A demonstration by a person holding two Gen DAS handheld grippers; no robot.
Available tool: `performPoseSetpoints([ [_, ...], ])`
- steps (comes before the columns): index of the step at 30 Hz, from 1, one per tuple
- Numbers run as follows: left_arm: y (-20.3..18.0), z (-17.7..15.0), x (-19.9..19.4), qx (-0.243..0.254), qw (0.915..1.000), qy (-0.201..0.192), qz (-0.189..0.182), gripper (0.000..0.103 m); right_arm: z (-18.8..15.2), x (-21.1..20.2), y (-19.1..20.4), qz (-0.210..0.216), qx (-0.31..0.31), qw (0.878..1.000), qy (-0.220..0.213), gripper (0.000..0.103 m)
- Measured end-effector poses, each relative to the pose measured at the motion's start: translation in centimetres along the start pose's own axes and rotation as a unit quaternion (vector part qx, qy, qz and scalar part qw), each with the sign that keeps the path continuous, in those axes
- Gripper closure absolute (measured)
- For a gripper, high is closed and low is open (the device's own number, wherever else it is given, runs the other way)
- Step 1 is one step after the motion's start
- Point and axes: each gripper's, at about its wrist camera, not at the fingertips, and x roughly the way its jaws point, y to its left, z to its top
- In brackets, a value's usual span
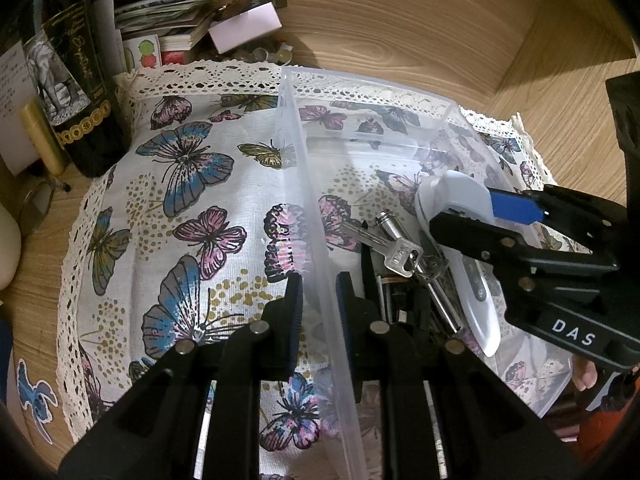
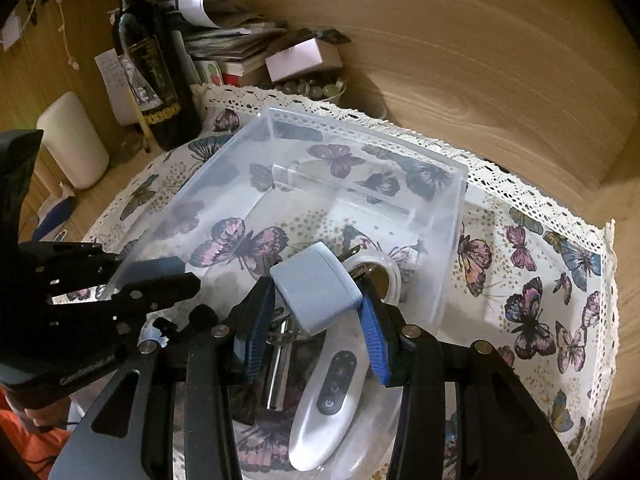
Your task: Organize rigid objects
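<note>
A clear plastic bin stands on a butterfly-print cloth. My left gripper is shut on the bin's near side wall, one finger inside and one outside. My right gripper is shut on a pale grey plug adapter and holds it over the bin's inside. Under it in the bin lie a white remote, a bunch of keys, a metal cylinder and a roll of tape.
A dark wine bottle stands at the cloth's far left corner. Behind it are stacked papers and a pink box. A white cylinder is at the left. Wooden tabletop surrounds the cloth.
</note>
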Motion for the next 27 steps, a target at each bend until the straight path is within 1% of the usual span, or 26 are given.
performPoseSetpoints([
  [10, 0.1, -0.1, -0.1, -0.008, 1.0000, 0.000, -0.002, 0.087, 0.2, -0.1, 0.2, 0.002, 0.001, 1.000, 0.000, 0.064],
  [12, 0.1, 0.0, -0.1, -0.011, 0.9999, 0.001, -0.003, 0.087, 0.2, -0.4, 0.3, 0.001, 0.002, 1.000, -0.003, 0.060],
  [14, 0.2, 0.0, -0.1, -0.014, 0.9999, 0.002, -0.004, 0.087, 0.0, -1.0, 0.3, -0.001, 0.003, 1.000, -0.013, 0.052],
  [18, 0.2, -0.1, -0.3, -0.021, 0.9998, 0.003, -0.006, 0.087, -0.3, -2.5, 0.2, -0.008, 0.007, 0.999, -0.032, 0.047],
  [20, 0.1, -0.3, -0.8, -0.020, 0.9998, -0.003, -0.004, 0.087, -0.5, -3.2, 0.1, -0.011, 0.011, 0.999, -0.041, 0.041],
  [22, -0.1, -0.4, -1.6, -0.019, 0.9997, -0.014, 0.001, 0.087, -0.8, -3.9, -0.1, -0.015, 0.015, 0.999, -0.050, 0.038],
  [27, -0.7, -0.9, -3.5, -0.015, 0.9992, -0.037, 0.006, 0.087, -1.6, -5.8, -0.4, -0.018, 0.026, 0.997, -0.073, 0.036],
])
